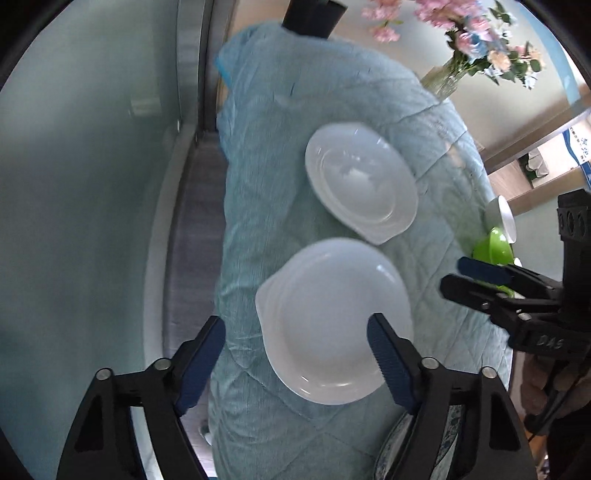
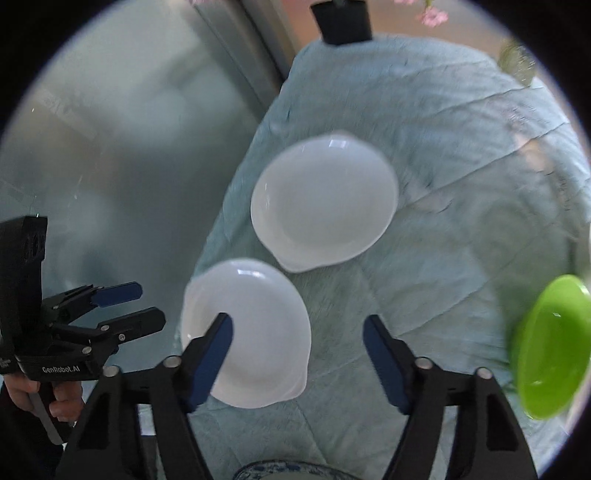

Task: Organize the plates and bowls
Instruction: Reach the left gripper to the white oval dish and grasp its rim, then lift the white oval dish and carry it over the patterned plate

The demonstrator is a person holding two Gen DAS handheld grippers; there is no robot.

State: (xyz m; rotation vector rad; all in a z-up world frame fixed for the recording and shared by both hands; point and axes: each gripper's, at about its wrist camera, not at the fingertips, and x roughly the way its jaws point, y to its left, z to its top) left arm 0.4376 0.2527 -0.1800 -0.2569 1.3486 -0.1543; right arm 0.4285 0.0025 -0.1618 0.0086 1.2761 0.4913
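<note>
Two white plates lie on the pale blue quilted tablecloth [image 1: 280, 166]. The near plate [image 1: 334, 321] [image 2: 245, 332] lies under both grippers. The far plate [image 1: 360, 184] [image 2: 323, 203] lies just beyond it. My left gripper [image 1: 297, 360] is open and empty above the near plate's left part; it also shows in the right wrist view [image 2: 127, 306]. My right gripper [image 2: 297, 356] is open and empty above the near plate's right edge; it also shows in the left wrist view [image 1: 456, 275]. A green bowl [image 1: 493, 251] [image 2: 550, 347] and a white bowl [image 1: 504, 218] sit at the right.
A blue-patterned dish [image 1: 397, 448] [image 2: 277, 470] lies at the near edge below the grippers. A glass vase of pink flowers [image 1: 448, 75] stands at the far right. A black post [image 1: 314, 16] [image 2: 341, 20] stands at the table's far end. The table's left edge drops to the floor [image 1: 192, 258].
</note>
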